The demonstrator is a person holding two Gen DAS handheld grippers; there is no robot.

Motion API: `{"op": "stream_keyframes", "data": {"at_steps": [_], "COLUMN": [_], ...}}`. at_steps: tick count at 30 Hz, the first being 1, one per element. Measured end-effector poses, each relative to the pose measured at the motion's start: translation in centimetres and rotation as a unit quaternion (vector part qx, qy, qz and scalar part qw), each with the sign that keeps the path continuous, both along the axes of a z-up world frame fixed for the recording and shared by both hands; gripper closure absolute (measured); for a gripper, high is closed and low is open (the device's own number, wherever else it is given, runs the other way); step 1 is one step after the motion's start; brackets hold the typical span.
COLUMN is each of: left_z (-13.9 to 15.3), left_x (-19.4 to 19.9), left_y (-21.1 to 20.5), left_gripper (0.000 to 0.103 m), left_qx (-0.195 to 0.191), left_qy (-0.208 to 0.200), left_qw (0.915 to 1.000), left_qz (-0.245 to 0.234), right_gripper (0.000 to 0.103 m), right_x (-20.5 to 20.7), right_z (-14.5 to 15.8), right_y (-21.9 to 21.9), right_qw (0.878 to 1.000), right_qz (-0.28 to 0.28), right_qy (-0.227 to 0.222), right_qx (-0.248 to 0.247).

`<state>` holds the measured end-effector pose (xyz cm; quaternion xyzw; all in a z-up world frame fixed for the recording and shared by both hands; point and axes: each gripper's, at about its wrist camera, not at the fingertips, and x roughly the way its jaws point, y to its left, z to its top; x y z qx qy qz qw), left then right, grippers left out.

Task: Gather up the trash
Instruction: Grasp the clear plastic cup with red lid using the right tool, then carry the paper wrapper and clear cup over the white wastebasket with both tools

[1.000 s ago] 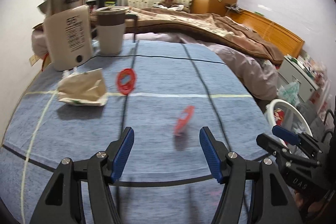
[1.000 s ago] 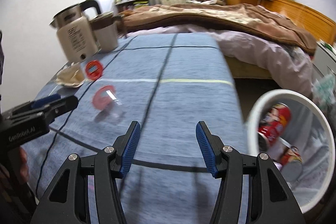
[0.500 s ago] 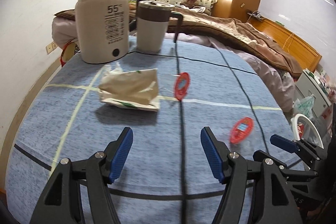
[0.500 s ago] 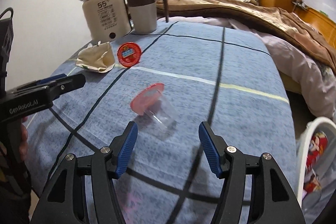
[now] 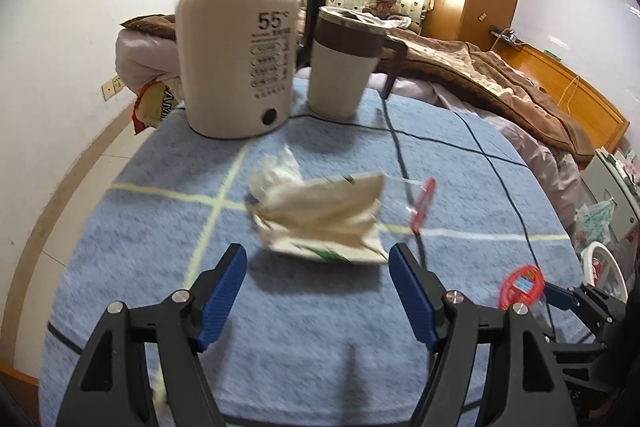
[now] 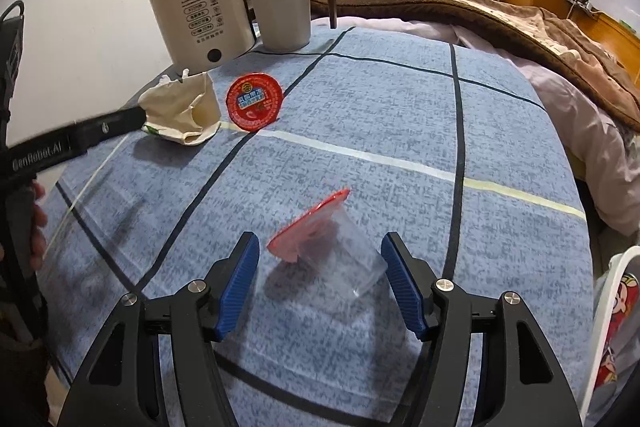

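Note:
A crumpled beige paper bag [image 5: 320, 219] lies on the blue cloth-covered table [image 5: 120, 247]. My left gripper [image 5: 318, 285] is open just in front of it, empty. A clear plastic cup with a red lid [image 6: 332, 247] lies on its side between the open fingers of my right gripper [image 6: 320, 279]. A second red-lidded cup [image 6: 254, 101] lies beside the bag [image 6: 182, 115]; it also shows in the left wrist view [image 5: 422, 205]. The near cup shows at the lower right of the left wrist view [image 5: 522, 287].
A cream electric kettle [image 5: 240, 59] and a lidded mug [image 5: 344, 63] stand at the table's far left. A white trash bin [image 6: 616, 327] with cans stands off the right edge. A bed with a brown blanket [image 6: 500, 15] is behind.
My left gripper has moved left and forward up to the paper bag. My right gripper has closed in on the lying cup, which now sits between its fingers.

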<state>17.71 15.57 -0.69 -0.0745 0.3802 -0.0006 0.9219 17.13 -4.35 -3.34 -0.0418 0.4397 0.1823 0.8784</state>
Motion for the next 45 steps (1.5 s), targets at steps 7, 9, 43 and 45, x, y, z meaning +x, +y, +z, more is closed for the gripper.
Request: {"op": "stream_keyframes", "data": {"at_steps": [7, 9, 43, 45], "left_z": [-0.3, -0.5, -0.6, -1.7], "left_x": [1.8, 2.2, 2.5, 3.6], "left_y": [1.9, 2.2, -4.3, -4.3], "left_gripper": [0.028, 0.028, 0.024, 0.025], "left_qx": [0.004, -0.004, 0.03, 0.026], "left_qy": [0.008, 0.011, 0.013, 0.03], "left_qw": [1.0, 0.9999, 0.9906, 0.9908], "left_qz": [0.002, -0.003, -0.133, -0.129], "right_gripper": [0.04, 0.047, 0.049, 0.049], "right_x": [0.7, 0.6, 0.3, 0.3], "right_z": [-0.2, -0.2, -0.1, -0.1], "right_y": [-0.4, -0.4, -2.4, -2.3], "right_qw": [0.999, 0.999, 0.998, 0.998], "right_qz": [-0.029, -0.032, -0.065, -0.065], "right_qy": [0.009, 0.005, -0.002, -0.002], "right_qx": [0.012, 0.008, 0.025, 0.025]}}
